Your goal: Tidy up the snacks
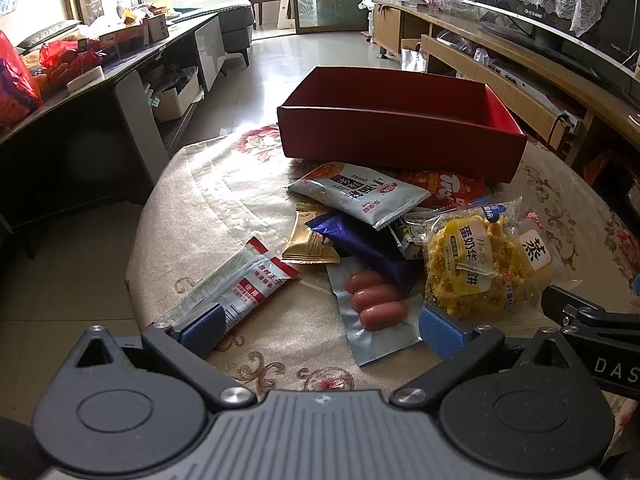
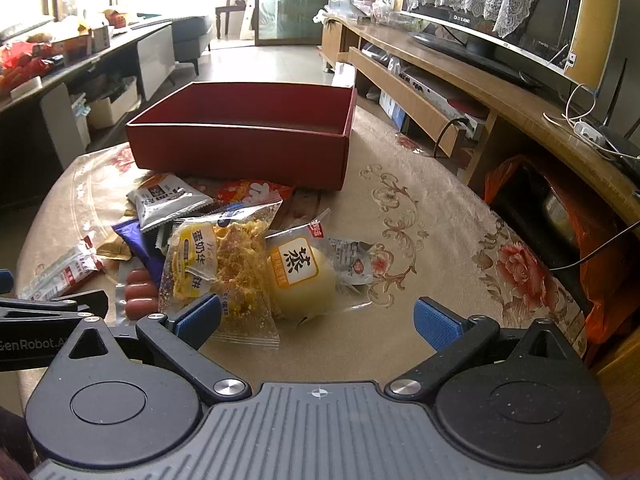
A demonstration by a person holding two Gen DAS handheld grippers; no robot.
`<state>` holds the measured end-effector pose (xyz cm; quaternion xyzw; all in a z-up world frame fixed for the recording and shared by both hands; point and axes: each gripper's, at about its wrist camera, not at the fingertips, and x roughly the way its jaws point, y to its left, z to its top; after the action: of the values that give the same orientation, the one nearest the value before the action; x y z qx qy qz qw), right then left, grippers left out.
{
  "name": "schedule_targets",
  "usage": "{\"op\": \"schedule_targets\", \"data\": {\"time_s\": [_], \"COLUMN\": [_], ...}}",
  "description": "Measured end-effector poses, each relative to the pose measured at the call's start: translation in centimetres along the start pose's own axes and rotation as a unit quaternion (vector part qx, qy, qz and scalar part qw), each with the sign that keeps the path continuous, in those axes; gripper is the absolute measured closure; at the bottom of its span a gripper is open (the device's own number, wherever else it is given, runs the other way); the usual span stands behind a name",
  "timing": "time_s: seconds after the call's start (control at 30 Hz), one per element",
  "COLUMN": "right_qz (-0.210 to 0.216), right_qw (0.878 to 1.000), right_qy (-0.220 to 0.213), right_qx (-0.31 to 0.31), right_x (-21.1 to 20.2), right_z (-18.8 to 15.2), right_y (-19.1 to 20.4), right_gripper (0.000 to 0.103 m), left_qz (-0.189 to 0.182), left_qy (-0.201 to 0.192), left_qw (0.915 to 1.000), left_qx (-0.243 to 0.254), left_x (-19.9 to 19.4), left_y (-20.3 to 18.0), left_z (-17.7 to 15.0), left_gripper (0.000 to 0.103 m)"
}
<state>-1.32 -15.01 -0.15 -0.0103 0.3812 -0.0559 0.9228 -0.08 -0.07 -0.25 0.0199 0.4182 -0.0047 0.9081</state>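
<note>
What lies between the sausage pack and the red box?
In the left wrist view, a purple wrapper and a white sachet overlap between the sausage pack and the red box; no bare cloth shows.

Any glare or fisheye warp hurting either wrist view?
Left wrist: sun patch washes out the tablecloth beside the red box; windows blown out. Right wrist: TV stand bows strongly near the edge; snack pile stays sharp and evenly lit.

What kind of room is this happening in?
Most likely a home living room: a television with a lace cover on a long wooden TV stand, a sofa across the tiled floor, and a cloth-covered round table holding snacks.
</note>
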Motion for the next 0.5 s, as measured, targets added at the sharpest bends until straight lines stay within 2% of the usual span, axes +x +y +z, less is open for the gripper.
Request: {"op": "schedule_targets", "data": {"time_s": [0.5], "right_qz": [0.001], "right_qw": [1.0], "right_qy": [0.008], "right_qx": [-0.002], "right_x": [0.26], "right_z": [-0.13], "right_y": [0.09], "right_gripper": [0.0], "left_qz": [-0.002], "left_qy": [0.001], "left_qw": [1.0], "left_qx": [-0.001], "left_x": [0.02], "left_y": [0.14], "left_z": [-0.23], "left_gripper": [0.0]}}
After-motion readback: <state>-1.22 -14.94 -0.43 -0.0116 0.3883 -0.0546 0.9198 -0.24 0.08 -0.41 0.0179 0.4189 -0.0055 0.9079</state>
